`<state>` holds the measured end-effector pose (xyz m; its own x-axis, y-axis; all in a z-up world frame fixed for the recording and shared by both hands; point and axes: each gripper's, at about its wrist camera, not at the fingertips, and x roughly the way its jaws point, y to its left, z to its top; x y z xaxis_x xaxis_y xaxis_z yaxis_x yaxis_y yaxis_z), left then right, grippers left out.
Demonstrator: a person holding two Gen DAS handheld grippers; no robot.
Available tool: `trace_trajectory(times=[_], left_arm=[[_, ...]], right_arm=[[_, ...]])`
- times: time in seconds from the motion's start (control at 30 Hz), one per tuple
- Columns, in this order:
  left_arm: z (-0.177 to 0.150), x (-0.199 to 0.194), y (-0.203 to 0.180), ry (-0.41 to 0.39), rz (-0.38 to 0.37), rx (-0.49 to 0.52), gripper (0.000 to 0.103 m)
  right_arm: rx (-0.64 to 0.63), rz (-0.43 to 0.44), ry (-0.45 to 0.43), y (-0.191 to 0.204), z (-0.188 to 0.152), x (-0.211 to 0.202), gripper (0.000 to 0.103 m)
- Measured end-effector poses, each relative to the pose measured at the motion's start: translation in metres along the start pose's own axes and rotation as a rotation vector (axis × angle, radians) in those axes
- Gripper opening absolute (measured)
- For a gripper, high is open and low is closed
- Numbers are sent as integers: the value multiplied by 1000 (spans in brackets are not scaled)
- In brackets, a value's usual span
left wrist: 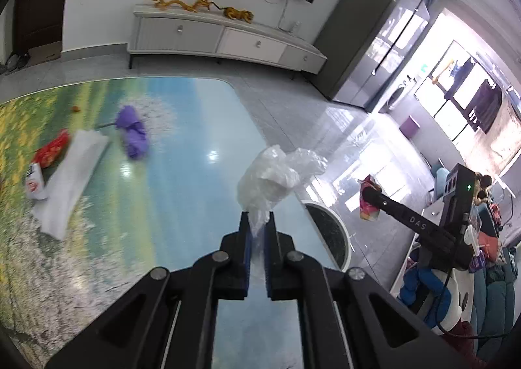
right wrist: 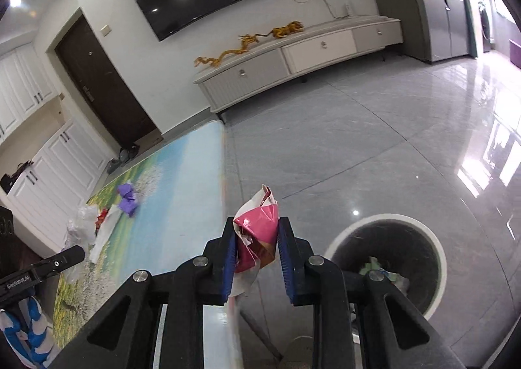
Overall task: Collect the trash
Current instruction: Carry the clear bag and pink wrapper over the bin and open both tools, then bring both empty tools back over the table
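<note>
My left gripper (left wrist: 259,222) is shut on a crumpled clear plastic bag (left wrist: 273,173), held above the right edge of the landscape-print table (left wrist: 182,180). Over the floor beside that table, my right gripper (right wrist: 257,229) is shut on a folded pink wrapper (right wrist: 257,232). A white-rimmed round bin (right wrist: 436,245) with some trash inside stands on the floor just right of it; the same bin (left wrist: 345,238) shows past the table edge in the left wrist view. On the table lie a purple wad (left wrist: 132,131), a white sheet (left wrist: 71,170), a red wrapper (left wrist: 52,150) and a white packet (left wrist: 34,181).
A long white TV cabinet (left wrist: 224,40) stands against the far wall under a wall screen, and a tall grey cabinet (left wrist: 368,30) is to its right. Glossy grey floor tiles (right wrist: 374,147) spread between table and cabinets. A blue-and-white sleeve (left wrist: 423,284) shows at the lower right.
</note>
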<state>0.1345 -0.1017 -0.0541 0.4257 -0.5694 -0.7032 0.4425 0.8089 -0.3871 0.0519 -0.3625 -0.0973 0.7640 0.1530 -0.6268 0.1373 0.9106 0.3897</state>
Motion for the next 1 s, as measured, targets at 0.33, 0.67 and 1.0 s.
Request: trace_trajectory(times=[0.33, 0.67, 1.0], left_arm=[[23, 127, -102, 175, -82, 72, 8], [21, 198, -143, 307, -148, 57, 43], [22, 140, -135, 185, -66, 149, 43]], right_arm=[[157, -153, 82, -111, -13, 22, 26], [231, -230, 101, -156, -25, 25, 61], [259, -251, 6, -157, -17, -22, 61]])
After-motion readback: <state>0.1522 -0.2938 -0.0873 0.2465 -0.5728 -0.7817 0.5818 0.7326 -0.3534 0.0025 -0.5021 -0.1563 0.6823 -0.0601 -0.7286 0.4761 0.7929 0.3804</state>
